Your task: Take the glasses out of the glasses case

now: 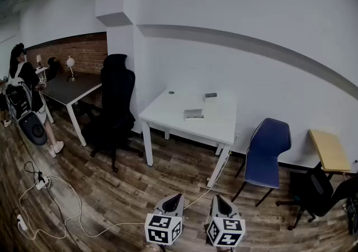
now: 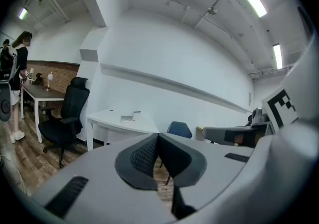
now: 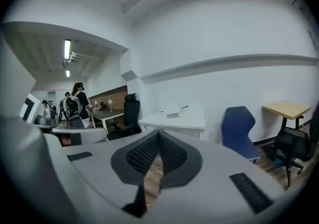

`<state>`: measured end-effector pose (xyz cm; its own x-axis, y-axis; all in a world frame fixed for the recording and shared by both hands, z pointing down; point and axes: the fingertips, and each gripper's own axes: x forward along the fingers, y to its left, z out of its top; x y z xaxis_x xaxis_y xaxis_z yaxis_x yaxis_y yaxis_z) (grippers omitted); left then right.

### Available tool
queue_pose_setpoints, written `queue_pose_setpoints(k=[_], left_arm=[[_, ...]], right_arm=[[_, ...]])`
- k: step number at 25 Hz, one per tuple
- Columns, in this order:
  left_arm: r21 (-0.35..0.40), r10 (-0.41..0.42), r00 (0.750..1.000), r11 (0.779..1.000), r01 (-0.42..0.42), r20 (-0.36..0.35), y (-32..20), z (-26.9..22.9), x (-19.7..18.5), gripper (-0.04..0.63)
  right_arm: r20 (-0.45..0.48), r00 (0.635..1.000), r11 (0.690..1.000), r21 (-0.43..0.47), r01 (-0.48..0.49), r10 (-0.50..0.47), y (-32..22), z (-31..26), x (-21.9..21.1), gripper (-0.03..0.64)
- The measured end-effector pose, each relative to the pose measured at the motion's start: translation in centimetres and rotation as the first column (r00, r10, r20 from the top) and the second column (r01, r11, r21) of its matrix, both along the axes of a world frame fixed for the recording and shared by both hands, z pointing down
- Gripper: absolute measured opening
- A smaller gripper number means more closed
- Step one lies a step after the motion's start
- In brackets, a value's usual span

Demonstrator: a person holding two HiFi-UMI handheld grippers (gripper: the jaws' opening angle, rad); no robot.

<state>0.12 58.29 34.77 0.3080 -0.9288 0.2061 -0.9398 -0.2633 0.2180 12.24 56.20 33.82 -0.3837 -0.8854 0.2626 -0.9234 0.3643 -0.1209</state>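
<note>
the glasses case [image 1: 193,113] lies flat near the middle of the white bench [image 1: 224,127], well apart from both grippers. it is too small to tell whether it is open or what it holds. a small dark object [image 1: 210,95] behind it, nearer the wall, cannot be made out.

the left hand-held gripper [image 1: 178,196] and the right hand-held gripper [image 1: 217,198] sit side by side at the head view's lower edge, cut off below their marker cubes. each has its jaws pressed together on nothing.

open wood floor [image 1: 140,175] lies between them and the bench's front edge. a blue chair [image 1: 267,153] stands right of the bench and a black office chair [image 1: 116,105] left of it. white cables [image 1: 61,211] trail over the floor at left.
</note>
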Motion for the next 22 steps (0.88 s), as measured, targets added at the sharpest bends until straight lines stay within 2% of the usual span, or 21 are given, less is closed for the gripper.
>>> queue_pose_setpoints(k=[7, 14, 18, 22], left_arm=[[0.009, 0.000, 1.000, 1.000, 0.000, -0.001, -1.2, 0.6, -1.5, 0.009], [0.032, 0.022, 1.000, 0.999, -0.022, 0.013, -3.9, 0.6, -5.1, 0.009], [0.007, 0.035, 0.999, 0.999, -0.035, 0.016, -5.5, 1.8, -7.0, 0.009], [-0.025, 0.050, 0.999, 0.998, -0.050, 0.008, -7.1, 2.9, -7.6, 0.009]], right_arm=[[-0.013, 0.999, 1.000, -0.010, -0.029, 0.029, -0.6, 0.8, -0.6, 0.032], [0.042, 0.992, 0.993, -0.006, -0.118, 0.118, -3.4, 1.0, -2.1, 0.032], [0.074, 0.979, 0.981, -0.062, -0.184, 0.188, -4.4, 3.0, -2.0, 0.032], [0.068, 0.972, 0.972, -0.093, -0.216, 0.223, -5.8, 4.1, -1.9, 0.032]])
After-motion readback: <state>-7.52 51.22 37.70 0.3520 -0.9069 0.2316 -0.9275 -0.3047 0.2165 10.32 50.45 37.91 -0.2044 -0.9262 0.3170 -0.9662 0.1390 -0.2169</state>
